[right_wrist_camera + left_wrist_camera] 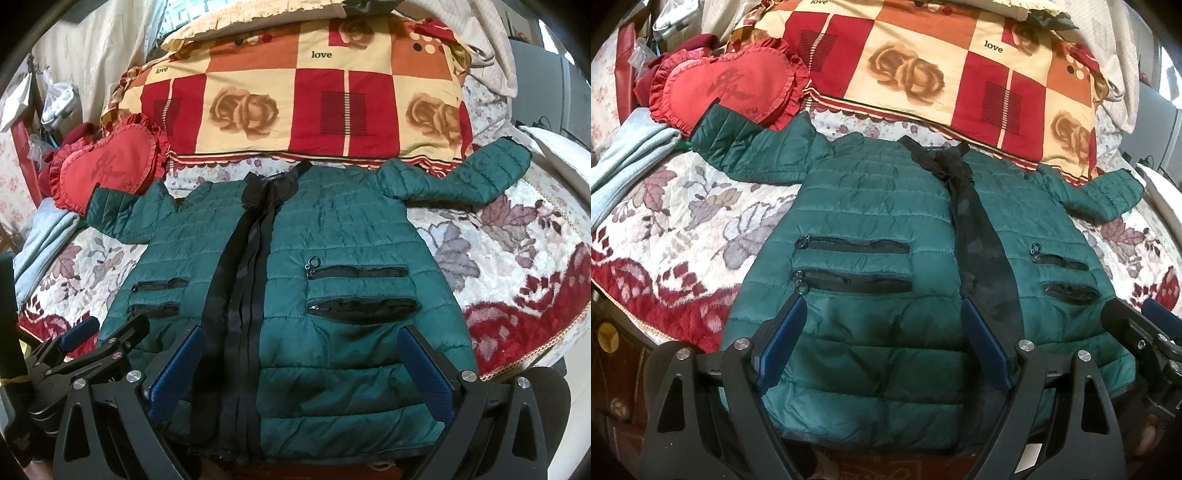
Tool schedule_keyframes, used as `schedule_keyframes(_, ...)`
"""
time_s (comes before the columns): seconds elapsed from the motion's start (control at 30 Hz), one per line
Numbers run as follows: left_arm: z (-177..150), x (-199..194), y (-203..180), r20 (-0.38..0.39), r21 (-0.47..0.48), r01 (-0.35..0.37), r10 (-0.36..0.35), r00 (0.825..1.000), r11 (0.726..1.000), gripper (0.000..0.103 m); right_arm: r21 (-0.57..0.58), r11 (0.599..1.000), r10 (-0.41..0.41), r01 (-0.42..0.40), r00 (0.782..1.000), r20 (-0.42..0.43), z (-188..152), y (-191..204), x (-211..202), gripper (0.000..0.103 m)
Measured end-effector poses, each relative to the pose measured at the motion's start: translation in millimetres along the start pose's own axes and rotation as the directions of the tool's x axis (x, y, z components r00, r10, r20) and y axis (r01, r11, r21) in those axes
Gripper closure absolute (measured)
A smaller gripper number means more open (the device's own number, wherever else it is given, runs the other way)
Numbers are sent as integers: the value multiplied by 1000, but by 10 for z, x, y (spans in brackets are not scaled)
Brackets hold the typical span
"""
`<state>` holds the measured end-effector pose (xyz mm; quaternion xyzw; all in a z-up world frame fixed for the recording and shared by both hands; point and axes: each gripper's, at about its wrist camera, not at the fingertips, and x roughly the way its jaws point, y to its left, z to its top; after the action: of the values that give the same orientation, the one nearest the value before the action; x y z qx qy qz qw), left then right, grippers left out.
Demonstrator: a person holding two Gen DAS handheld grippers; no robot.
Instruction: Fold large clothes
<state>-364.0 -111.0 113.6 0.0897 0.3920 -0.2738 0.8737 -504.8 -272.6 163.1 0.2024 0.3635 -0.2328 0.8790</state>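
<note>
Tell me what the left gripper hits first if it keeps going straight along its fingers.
The left gripper, jaws open, would probably first meet the green jacket near its two zipped pockets; depth is unclear.

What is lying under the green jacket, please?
The green jacket lies spread on a floral bedspread, which shows all around it. Whatever lies directly beneath the jacket is covered.

A floral bedspread (683, 206) in cream, grey and dark red covers the bed. Along its far edge lies a large checked quilt (942, 70) of red, orange and cream squares with brown roses and the word "love". Near the far left corner rests a red heart-shaped frilled cushion (727, 86), and a pale blue folded cloth (624, 166) lies at the left edge.
</note>
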Motion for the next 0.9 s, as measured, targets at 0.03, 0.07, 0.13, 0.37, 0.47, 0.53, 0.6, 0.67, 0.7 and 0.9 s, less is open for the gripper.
schedule_keyframes(0.03, -13, 7, 9, -2, -1, 1, -1, 1000, 1000, 17, 0, 1000, 0, 0, 1000, -1, 2, -2, 4, 0)
schedule_keyframes(0.07, -21, 7, 14, -2, -1, 1, -1, 1000, 1000, 17, 0, 1000, 1, -1, 1000, -2, 1, -1, 5, 0)
schedule_keyframes(0.13, -30, 10, 19, 0, 1, -1, 1, 1000, 1000, 17, 0, 1000, 2, -2, 1000, -2, 1, 3, 7, 0)
schedule_keyframes(0.37, -29, 13, 18, -3, -4, 0, 0, 1000, 1000, 17, -5, 1000, 4, -4, 1000, -9, -2, 8, 22, 0)
schedule_keyframes(0.47, -23, 10, 12, -2, -2, -1, 1, 1000, 1000, 17, -6, 1000, 7, -7, 1000, -12, 0, 9, 32, 0)
schedule_keyframes(0.53, -32, 12, 18, -3, -2, -1, 1, 1000, 1000, 17, -6, 1000, 6, -6, 1000, -10, 0, 11, 34, 0)
schedule_keyframes(0.6, -31, 10, 19, -3, -1, 1, -1, 1000, 1000, 17, -8, 1000, 5, -5, 1000, -11, 0, 12, 36, 0)
schedule_keyframes(0.67, -26, 10, 15, -2, -1, -1, 1, 1000, 1000, 17, -8, 1000, 7, -7, 1000, -13, -1, 11, 42, 0)
schedule_keyframes(0.7, -20, 7, 13, -3, 0, 1, -1, 1000, 1000, 17, -7, 1000, 7, -7, 1000, -15, -1, 11, 43, 0)
schedule_keyframes(0.9, -28, 16, 16, -5, 0, -1, 1, 1000, 1000, 17, -22, 1000, 19, -19, 999, -27, 26, 59, 108, 0)
